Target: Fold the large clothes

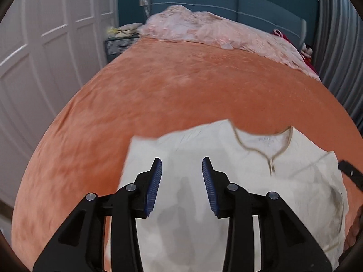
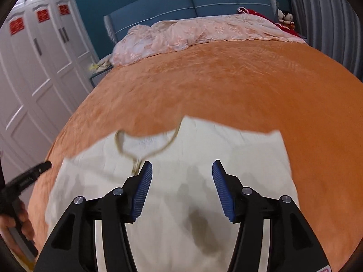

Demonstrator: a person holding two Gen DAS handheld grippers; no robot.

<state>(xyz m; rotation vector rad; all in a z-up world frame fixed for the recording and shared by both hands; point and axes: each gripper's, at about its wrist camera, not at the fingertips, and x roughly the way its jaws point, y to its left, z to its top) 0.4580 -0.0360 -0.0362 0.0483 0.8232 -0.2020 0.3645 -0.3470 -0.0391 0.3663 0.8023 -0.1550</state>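
A cream shirt (image 1: pixel 195 158) with a tan-trimmed V neckline (image 1: pixel 263 149) lies flat on the orange bedspread (image 1: pixel 158 90), collar pointing away from me. My left gripper (image 1: pixel 182 165) is open and empty, hovering over the shirt's left half. In the right wrist view the same shirt (image 2: pixel 204 149) lies below my right gripper (image 2: pixel 182 170), which is open and empty, just right of the neckline (image 2: pixel 145 145). The right gripper's tip shows at the edge of the left wrist view (image 1: pixel 350 172); the left gripper shows at the left of the right wrist view (image 2: pixel 27 179).
A crumpled pink quilt (image 1: pixel 215 31) lies at the head of the bed against a blue headboard (image 2: pixel 192 0). White wardrobe doors (image 2: pixel 34 68) stand on the left, grey curtains (image 1: pixel 340 45) on the right. A nightstand (image 1: pixel 120 43) sits by the bed's far left corner.
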